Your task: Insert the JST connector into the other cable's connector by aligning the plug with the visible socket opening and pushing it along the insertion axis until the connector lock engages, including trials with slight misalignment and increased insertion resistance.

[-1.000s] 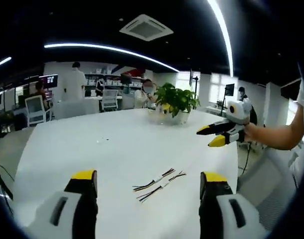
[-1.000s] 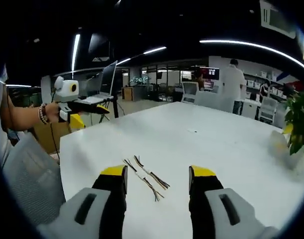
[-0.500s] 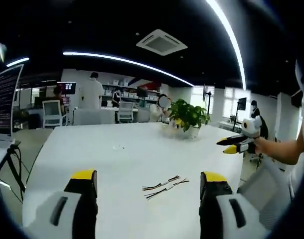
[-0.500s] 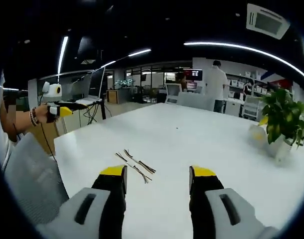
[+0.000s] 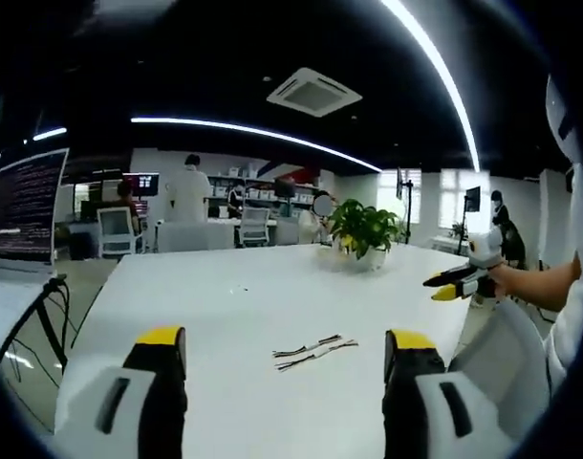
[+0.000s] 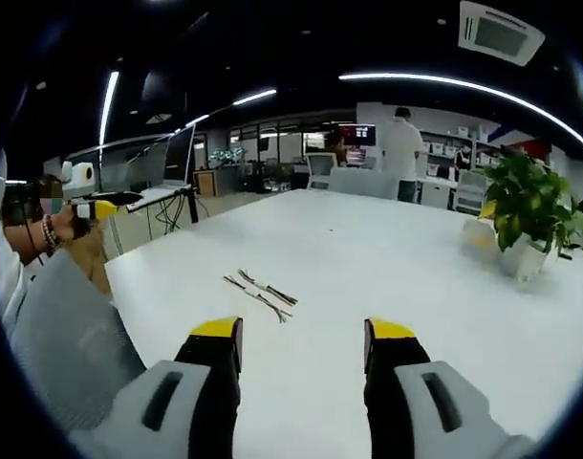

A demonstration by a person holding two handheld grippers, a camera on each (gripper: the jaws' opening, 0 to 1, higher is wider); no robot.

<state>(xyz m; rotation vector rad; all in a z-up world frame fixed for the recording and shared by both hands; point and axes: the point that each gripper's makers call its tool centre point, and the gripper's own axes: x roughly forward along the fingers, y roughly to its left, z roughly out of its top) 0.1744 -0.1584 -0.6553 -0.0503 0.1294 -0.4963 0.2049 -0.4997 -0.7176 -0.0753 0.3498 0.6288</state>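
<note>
White table point(image 5: 225, 316) broad and mostly bare, seen from farther off than a second ago: both cameras pulled back and up, table edge now taking more of each view. Potted plant point(image 5: 365, 229) near the far right corner in the left gripper view. Left gripper point(image 5: 284, 382) wide open, holding nothing; right gripper point(image 6: 301, 378) likewise wide and empty. Two cables point(image 5: 313, 349) lying side by side, touching or nearly so, near the table's near edge, between the left jaws' line of sight; same cables point(image 6: 260, 292) toward the near left edge in the right gripper view. Connectors too small to make out. Judged: retreat rather than approach, nothing grasped, insertion not yet begun.
</note>
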